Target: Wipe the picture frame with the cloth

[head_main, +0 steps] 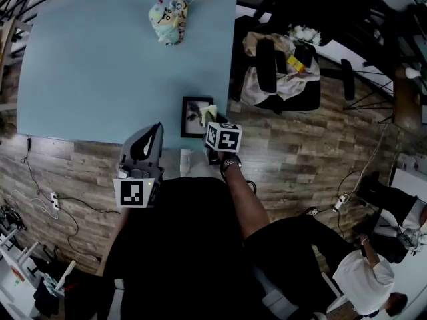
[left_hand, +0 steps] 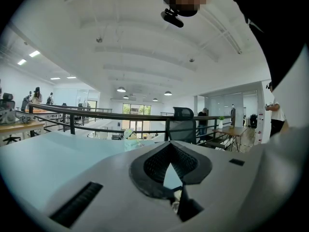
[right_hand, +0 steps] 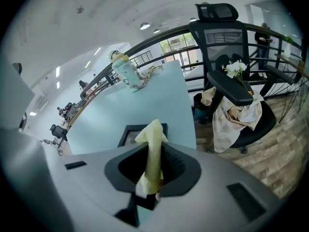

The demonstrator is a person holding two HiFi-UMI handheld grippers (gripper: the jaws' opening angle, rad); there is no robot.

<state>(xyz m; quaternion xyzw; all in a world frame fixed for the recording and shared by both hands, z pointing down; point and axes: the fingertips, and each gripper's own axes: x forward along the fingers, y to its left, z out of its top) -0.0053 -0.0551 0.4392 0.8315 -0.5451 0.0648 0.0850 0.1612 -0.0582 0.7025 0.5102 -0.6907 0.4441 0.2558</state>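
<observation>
A small black picture frame (head_main: 193, 117) lies flat on the light blue table (head_main: 100, 65), close to its front edge. My right gripper (head_main: 213, 117) hangs over the frame's right side, shut on a pale yellow cloth (head_main: 209, 111). In the right gripper view the cloth (right_hand: 152, 137) sticks up between the jaws of the right gripper (right_hand: 153, 151), and the frame (right_hand: 128, 133) shows just beyond them. My left gripper (head_main: 157, 128) is shut and holds nothing, over the table's front edge to the left of the frame. In the left gripper view its tips (left_hand: 171, 146) point across the table.
A patterned soft toy with a strap (head_main: 171, 15) lies at the table's far side. A black office chair (head_main: 283, 79) draped with beige fabric stands at the table's right edge, with white flowers (head_main: 303, 33) behind it. A person (head_main: 363, 279) sits at the lower right.
</observation>
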